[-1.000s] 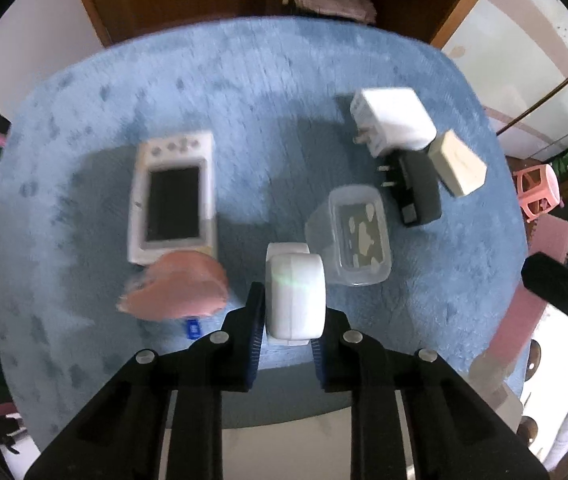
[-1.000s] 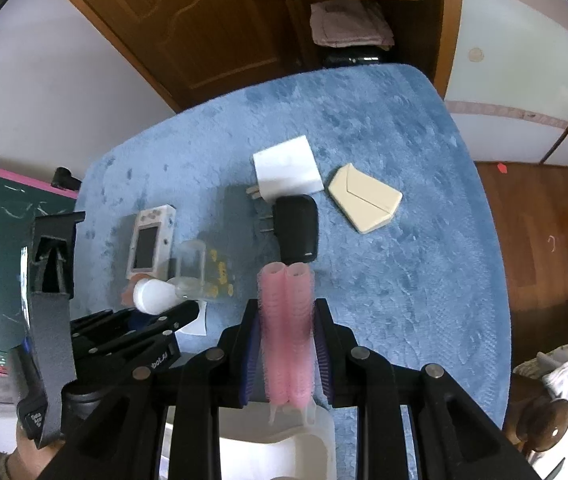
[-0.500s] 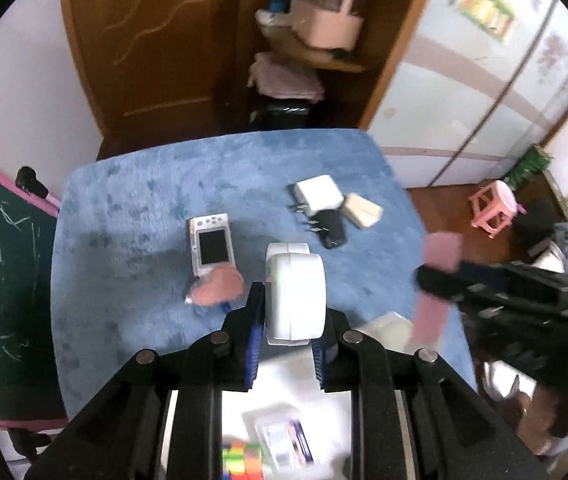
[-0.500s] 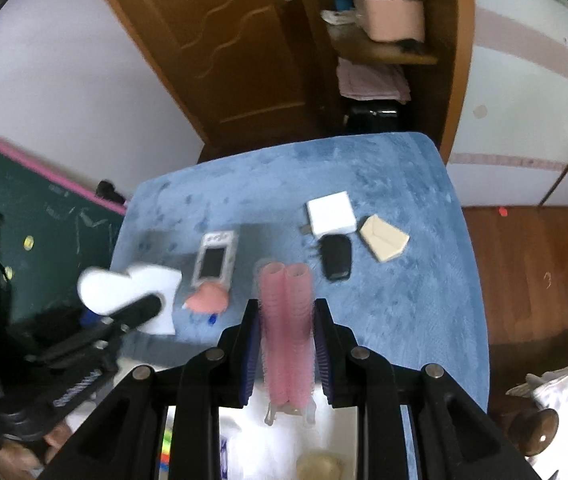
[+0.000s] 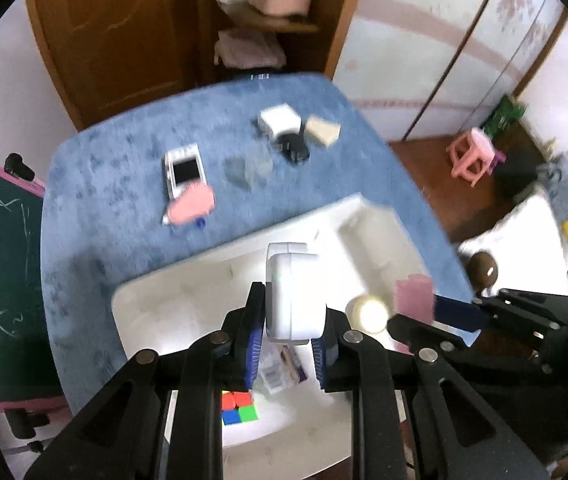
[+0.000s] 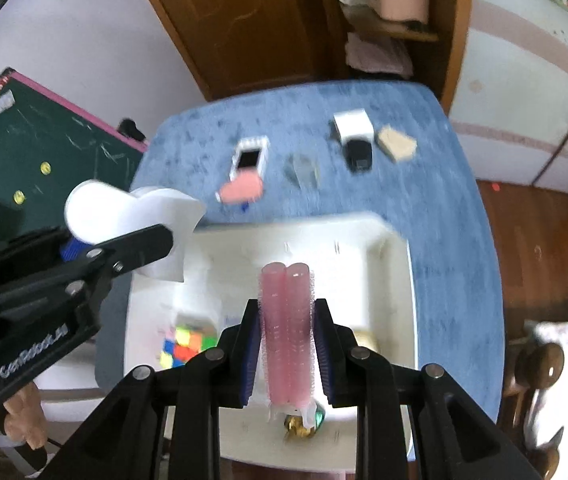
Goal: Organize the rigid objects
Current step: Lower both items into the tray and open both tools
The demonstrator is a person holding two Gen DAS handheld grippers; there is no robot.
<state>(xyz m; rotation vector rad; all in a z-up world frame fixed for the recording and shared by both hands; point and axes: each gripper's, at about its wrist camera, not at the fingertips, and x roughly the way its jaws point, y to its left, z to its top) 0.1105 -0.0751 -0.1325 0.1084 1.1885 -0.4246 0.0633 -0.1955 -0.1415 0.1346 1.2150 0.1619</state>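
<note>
Even, soft indoor light; motion blur smears the table [image 5: 96, 184] and white tray [image 6: 400, 264]; fisheye curvature, black vignette at corners.

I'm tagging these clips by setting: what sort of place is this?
Most likely a lived-in room at home: a wooden door, a green chalkboard with a pink frame, a small pink stool on wood flooring, and a table under blue plush cloth.

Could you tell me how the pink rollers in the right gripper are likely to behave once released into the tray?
The pink rollers look hollow, so probably light. Being cylinders, they may roll on the tray floor. Their bristly surface likely resists slipping.
</note>
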